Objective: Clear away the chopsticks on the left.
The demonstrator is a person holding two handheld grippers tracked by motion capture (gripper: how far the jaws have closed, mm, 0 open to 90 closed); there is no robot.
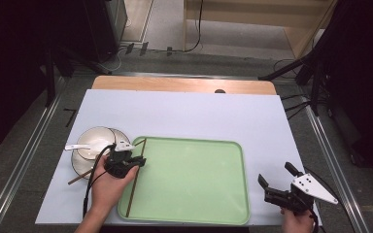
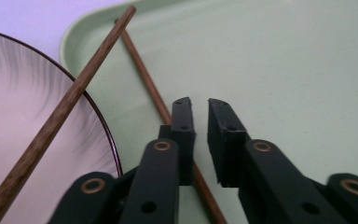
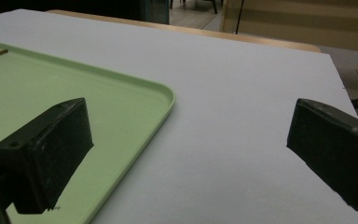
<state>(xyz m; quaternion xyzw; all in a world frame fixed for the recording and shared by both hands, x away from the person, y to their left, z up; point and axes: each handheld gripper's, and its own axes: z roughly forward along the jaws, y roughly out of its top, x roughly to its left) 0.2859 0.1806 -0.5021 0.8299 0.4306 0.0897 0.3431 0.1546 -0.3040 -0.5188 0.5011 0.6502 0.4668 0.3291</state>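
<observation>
At frame lower left, left gripper [image 1: 138,160] over green tray [image 1: 194,213] edge, jaws nearly closed, holding nothing; lower right, right gripper [image 1: 277,178] jaws spread wide, empty.

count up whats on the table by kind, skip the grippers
chopsticks: 2, one lying in the tray along its left side, one slanting across the plate
plates: 1
bowls: 1, on the plate
spoons: 1, white, resting on the bowl
trays: 1, green
total: 6
</observation>
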